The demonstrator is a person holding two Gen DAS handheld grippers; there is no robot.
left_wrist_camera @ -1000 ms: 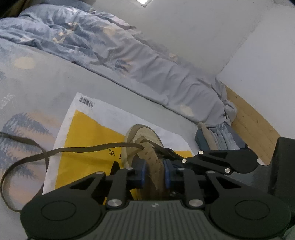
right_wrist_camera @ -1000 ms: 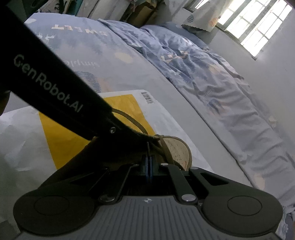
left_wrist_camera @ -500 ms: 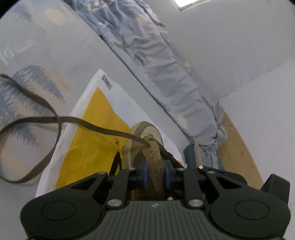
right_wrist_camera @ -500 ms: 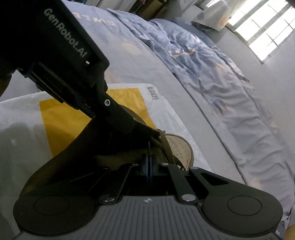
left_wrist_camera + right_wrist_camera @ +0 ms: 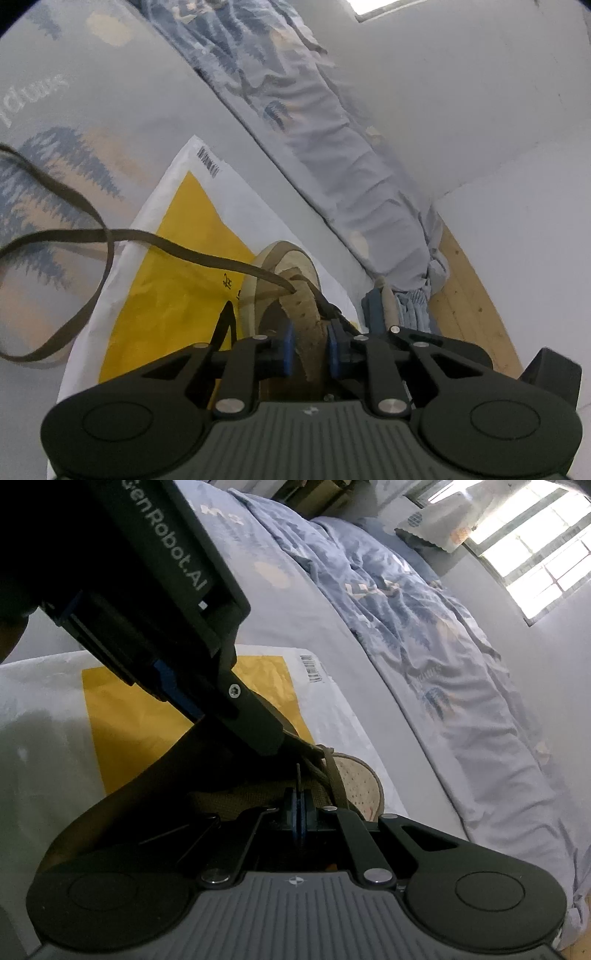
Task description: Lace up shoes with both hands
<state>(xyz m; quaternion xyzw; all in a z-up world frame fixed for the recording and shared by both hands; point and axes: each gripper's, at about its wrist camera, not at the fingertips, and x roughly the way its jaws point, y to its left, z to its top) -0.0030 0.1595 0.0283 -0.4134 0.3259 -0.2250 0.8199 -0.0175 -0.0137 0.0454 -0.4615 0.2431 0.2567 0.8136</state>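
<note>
We hold the shoe (image 5: pixel 291 273) on the yellow bag (image 5: pixel 173 280) by its tongue, pinched in our left tongs (image 5: pixel 309 350), toe pointing away. Our right tongs (image 5: pixel 298 812) clamp the lace (image 5: pixel 192 254), whose slack trails left across the bed (image 5: pixel 55 122).

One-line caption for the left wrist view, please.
Left hand-held gripper clamps the tan shoe's tongue while a brown lace trails across a yellow-and-white mailer bag.

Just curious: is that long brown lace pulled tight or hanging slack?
Slack. The lace leaves the shoe and lies in a loose loop across the bedsheet.
</note>
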